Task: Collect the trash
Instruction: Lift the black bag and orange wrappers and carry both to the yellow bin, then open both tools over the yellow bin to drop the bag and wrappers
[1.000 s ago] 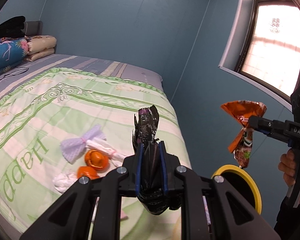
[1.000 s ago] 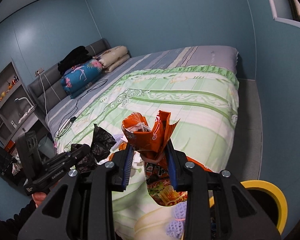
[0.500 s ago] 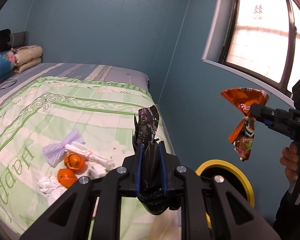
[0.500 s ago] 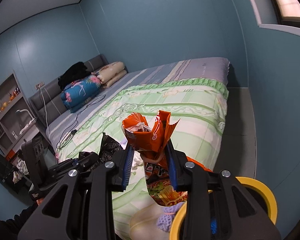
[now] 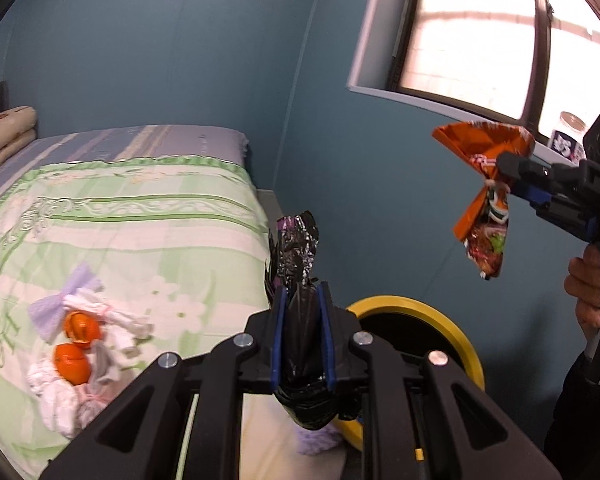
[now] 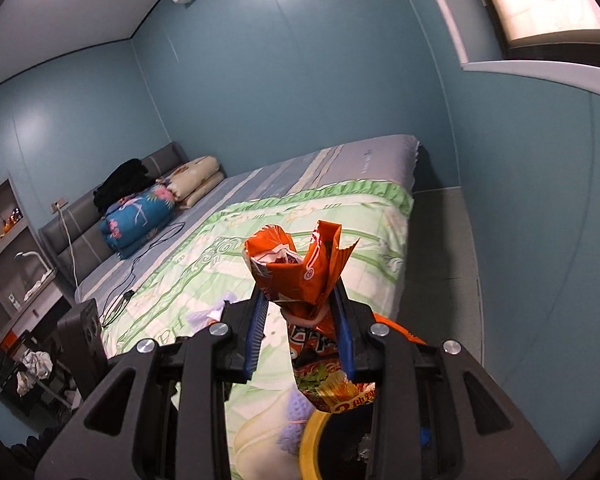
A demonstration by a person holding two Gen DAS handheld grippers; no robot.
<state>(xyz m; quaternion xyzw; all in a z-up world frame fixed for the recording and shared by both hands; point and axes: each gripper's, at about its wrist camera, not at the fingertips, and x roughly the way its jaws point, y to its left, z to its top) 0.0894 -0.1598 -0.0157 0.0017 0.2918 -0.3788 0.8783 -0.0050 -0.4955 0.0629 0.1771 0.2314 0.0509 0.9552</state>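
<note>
The bed [image 5: 132, 216] filled the left part of the left wrist view, covered by a green and white quilt [image 6: 340, 232] with a grey striped sheet beyond it. On the quilt, near the left edge, lay a small heap of trash: white crumpled tissues [image 5: 56, 392], 2 pieces of orange peel [image 5: 72, 364] and a pale purple foam fruit net [image 5: 56, 308], all touching each other. A black bin with a yellow rim [image 5: 440, 320] stood on the floor just beside the foot of the bed, low in both views.

The left gripper [image 5: 302, 320] was closed tightly on a crumpled black plastic wrapper [image 5: 296, 248], which stood up between its blue pads. The right gripper [image 6: 300, 316] held an orange instant noodle packet [image 6: 296, 276] by its pinched neck; the jaws stood narrow around it, and the printed lower part hung down over the yellow rim. In the left wrist view this packet hung in the air before the blue wall, above and to the right of the bin. A hand [image 5: 588, 288] gripped the black handle of the right gripper at the right edge. A small jar [image 5: 568, 136] stood on the window sill.
</note>
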